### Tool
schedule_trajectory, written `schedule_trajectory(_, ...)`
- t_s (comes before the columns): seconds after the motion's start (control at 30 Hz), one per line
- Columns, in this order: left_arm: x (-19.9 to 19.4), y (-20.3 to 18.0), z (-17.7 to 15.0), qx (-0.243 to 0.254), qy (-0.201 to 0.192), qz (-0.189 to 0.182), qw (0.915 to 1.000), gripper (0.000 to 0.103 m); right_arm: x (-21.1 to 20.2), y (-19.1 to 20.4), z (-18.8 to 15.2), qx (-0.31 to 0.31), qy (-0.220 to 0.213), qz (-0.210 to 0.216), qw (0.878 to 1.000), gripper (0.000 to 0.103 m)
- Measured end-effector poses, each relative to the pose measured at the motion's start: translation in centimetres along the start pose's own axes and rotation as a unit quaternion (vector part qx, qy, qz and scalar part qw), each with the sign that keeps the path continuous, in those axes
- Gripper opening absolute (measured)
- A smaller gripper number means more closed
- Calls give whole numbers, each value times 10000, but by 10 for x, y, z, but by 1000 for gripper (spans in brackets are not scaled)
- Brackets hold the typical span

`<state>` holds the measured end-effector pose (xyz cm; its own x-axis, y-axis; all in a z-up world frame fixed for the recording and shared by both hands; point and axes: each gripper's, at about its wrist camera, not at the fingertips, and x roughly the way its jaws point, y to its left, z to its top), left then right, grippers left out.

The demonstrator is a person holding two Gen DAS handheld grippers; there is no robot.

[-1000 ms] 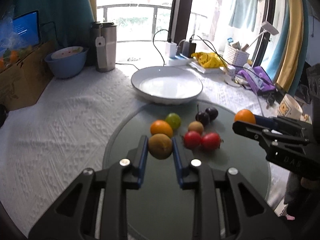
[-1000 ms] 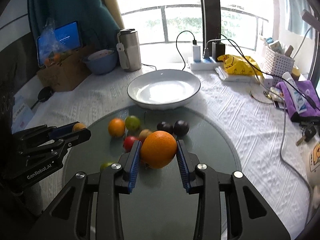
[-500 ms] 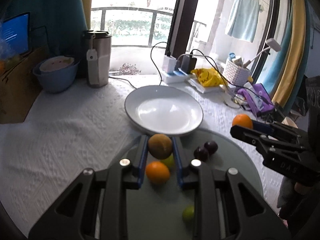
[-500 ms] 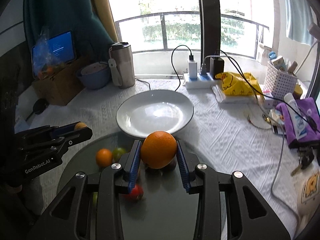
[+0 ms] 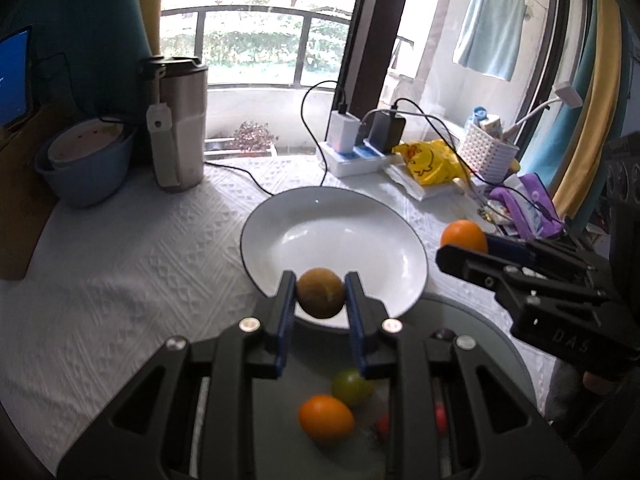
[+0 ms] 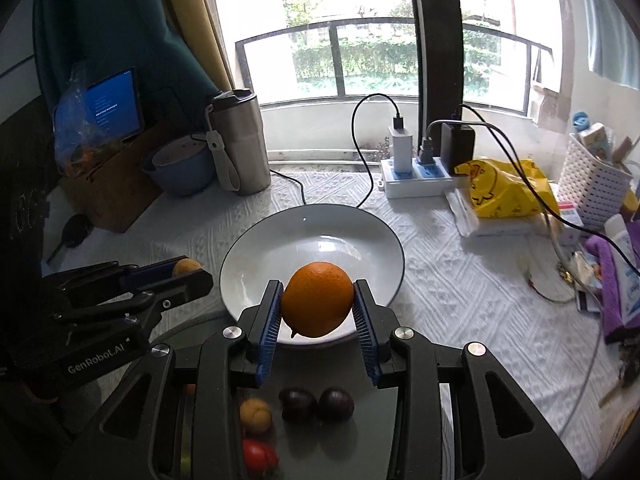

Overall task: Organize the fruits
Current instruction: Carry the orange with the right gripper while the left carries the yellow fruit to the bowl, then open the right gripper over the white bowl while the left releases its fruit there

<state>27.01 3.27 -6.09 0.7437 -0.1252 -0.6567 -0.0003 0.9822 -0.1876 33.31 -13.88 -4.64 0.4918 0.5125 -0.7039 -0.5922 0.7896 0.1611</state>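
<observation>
My left gripper (image 5: 320, 294) is shut on a brownish-yellow fruit (image 5: 320, 292), held above the near rim of the white plate (image 5: 280, 224). My right gripper (image 6: 317, 306) is shut on a large orange (image 6: 317, 304), also above the near rim of the plate (image 6: 248, 248). Each gripper shows in the other's view, the right one (image 5: 460, 246) at the plate's right, the left one (image 6: 192, 274) at its left. On the dark round glass board (image 5: 280, 432) lie a small orange (image 5: 326, 418), a green fruit (image 5: 351, 386), two dark plums (image 6: 316, 404), a yellow fruit (image 6: 256, 416) and a red tomato (image 6: 259, 456).
A steel tumbler (image 5: 178, 124) and a blue bowl (image 5: 86, 160) stand at the back left. A power strip with chargers and cables (image 5: 360, 148), a yellow bag (image 5: 430, 160), a white basket (image 5: 488, 152) and a purple cloth (image 5: 524, 208) crowd the back right.
Both grippers have lifted from the glass board and moved forward with their fruits, from over the fruit pile to the plate's near rim.
</observation>
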Motion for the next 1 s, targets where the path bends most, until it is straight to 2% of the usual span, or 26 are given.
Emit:
schedule_trajectory(0.43,55,25,25,-137,267,13,9995,25,59,-12,28,3,180,164,9997,38)
schedule_trajectory(0.7,90,29,37,-45,433,54,9990,25,102,-20,41,174,458,263,9985,38)
schedule_trajectory(0.8,101,31,39,-118,573,17,9983,25,121,-21,45,194,713,318,9968,38)
schedule_trajectory(1.0,111,33,40,-205,684,-29,9974,26,133,-25,51,264,763,378,9960,38)
